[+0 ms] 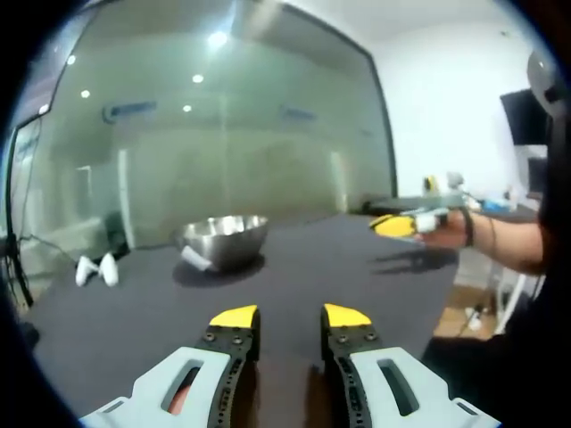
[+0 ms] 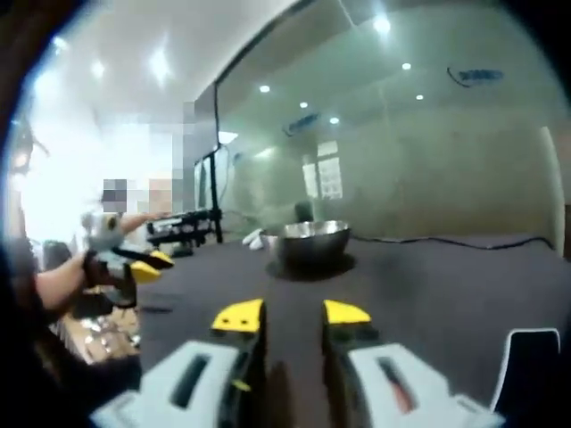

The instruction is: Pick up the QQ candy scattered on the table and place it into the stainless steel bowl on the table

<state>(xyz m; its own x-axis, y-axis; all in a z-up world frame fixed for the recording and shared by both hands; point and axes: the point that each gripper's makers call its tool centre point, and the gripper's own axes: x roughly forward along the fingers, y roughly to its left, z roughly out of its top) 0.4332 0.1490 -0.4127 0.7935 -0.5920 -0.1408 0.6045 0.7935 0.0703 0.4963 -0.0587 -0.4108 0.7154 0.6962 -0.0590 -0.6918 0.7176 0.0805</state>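
Observation:
A stainless steel bowl (image 1: 223,239) stands on the dark table (image 1: 303,267), ahead and slightly left of my left gripper (image 1: 290,316). That gripper is open, and only bare tabletop shows between its yellow tips. A white candy packet (image 1: 194,259) lies against the bowl's left foot, and two more white packets (image 1: 96,269) lie far left. My right gripper (image 1: 406,223) hovers over the table's right side, held by a hand. In the right gripper view, the right gripper (image 2: 293,314) is open and holds nothing, facing the bowl (image 2: 308,239). A white packet (image 2: 254,239) lies left of the bowl. The left gripper (image 2: 134,263) shows at the left.
A glass wall (image 1: 223,134) runs behind the table. A thin cable (image 2: 464,239) lies along the far edge. A dark object with a white rim (image 2: 528,366) sits at the near right. The table edge (image 1: 451,294) drops off to the right, where the person stands.

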